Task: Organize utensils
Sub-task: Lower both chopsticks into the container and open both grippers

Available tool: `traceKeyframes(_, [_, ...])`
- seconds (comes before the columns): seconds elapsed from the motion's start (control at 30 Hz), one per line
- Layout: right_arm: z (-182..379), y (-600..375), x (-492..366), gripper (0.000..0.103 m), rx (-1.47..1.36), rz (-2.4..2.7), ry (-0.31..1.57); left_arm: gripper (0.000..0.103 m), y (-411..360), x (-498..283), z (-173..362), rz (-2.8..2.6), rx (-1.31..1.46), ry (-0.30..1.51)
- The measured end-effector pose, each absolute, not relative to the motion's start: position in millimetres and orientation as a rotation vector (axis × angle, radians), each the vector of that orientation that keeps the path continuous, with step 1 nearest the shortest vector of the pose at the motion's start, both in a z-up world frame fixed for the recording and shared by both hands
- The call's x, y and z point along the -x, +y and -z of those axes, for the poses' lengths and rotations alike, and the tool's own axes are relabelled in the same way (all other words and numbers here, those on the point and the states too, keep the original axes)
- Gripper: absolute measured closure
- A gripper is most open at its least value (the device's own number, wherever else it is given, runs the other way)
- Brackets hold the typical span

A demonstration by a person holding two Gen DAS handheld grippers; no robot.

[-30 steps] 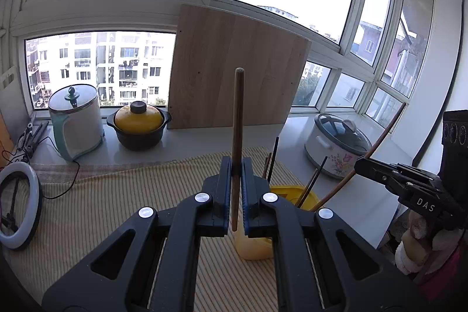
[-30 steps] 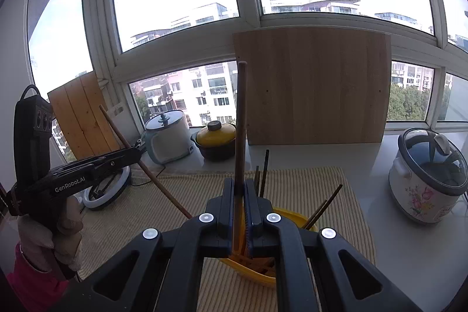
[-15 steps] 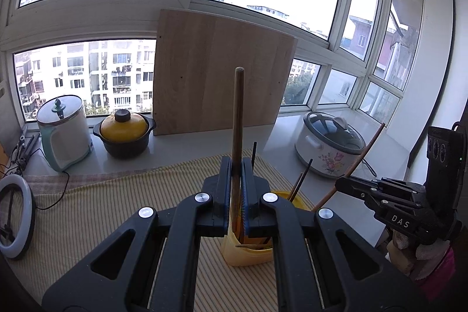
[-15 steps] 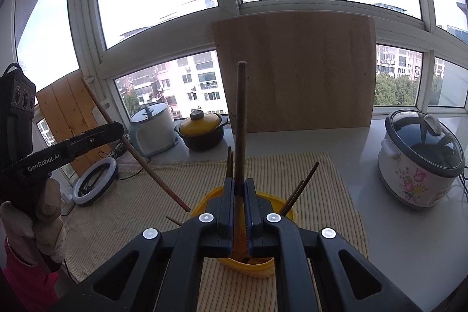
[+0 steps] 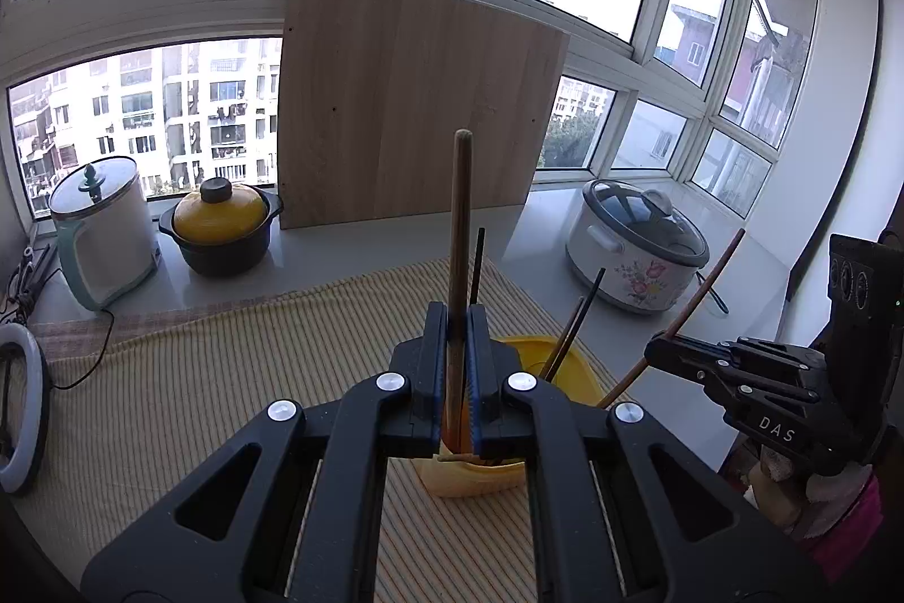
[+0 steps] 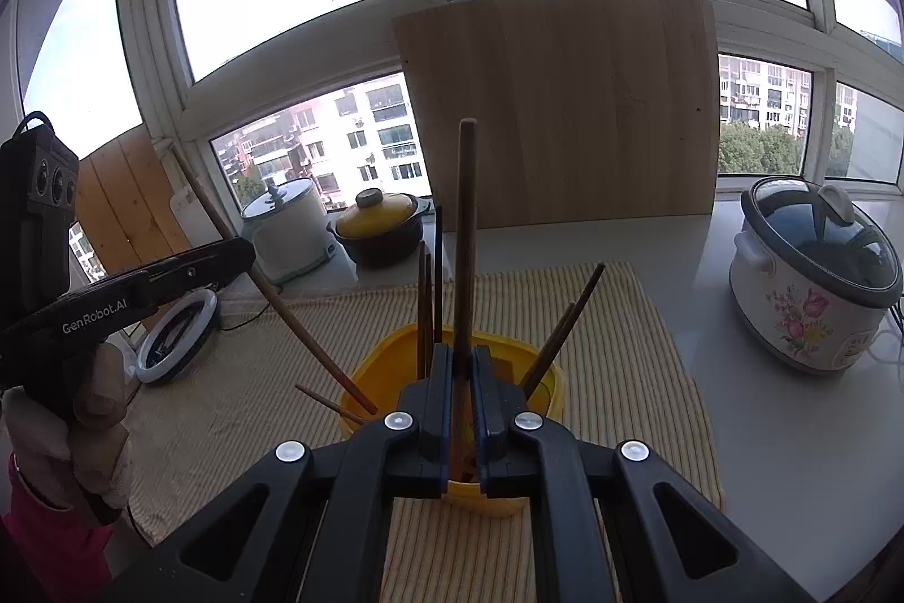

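The left tongs (image 5: 456, 371) are pressed together on a brown chopstick (image 5: 459, 230), which stands upright between the blue pads with its lower end down in the yellow cup (image 5: 570, 365). The right tongs (image 6: 463, 399) pinch a second chopstick (image 6: 465, 230) the same way, upright, its lower end also inside the cup (whether either tip touches the bottom cannot be seen).

From the right wrist view the left tongs show at the left of the cup, held by a gloved hand (image 6: 90, 411), with their chopstick slanting down to the cup's near left rim. From the left wrist view the right tongs show at the right of the cup, their chopstick slanting up and away from it.

More chopsticks (image 6: 429, 292) already stand in the cup, some upright at its back, some leaning out over its right rim, and one short end pokes out at its left.

The cup stands on a striped cloth (image 5: 198, 377) on the table (image 6: 791, 433). Behind the cup a wooden board (image 5: 418, 105) leans on the window. Left of the board are a yellow-lidded pot (image 5: 220, 230) and a white kettle (image 5: 101, 230); right of the cup sits a flowered cooker (image 6: 813, 275). A ring light (image 6: 175, 337) lies far left of the cup.
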State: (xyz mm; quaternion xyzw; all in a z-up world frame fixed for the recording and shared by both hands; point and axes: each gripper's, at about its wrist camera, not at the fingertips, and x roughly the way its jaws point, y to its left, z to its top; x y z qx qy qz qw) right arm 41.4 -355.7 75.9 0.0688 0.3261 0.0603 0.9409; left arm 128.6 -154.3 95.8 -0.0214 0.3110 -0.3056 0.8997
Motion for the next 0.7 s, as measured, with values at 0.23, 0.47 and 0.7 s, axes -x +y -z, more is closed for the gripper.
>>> traceKeyframes(0.23, [-64.5,-358.0,-44.0,0.099,-0.152,-0.116,0.693,0.099,-157.1,-137.4,-78.6,0.627,0.058,0.700])
traceKeyframes(0.47, [-57.3,-360.5,-45.2,0.097,-0.166,-0.113,0.710,0.099,-156.8,-138.5,-68.2,0.624,0.065,0.728])
traceKeyframes(0.7, [-52.6,-359.3,-41.3,0.092,-0.162,-0.106,0.722,0.099,-152.2,-136.8,-64.5,0.626,0.087,0.740])
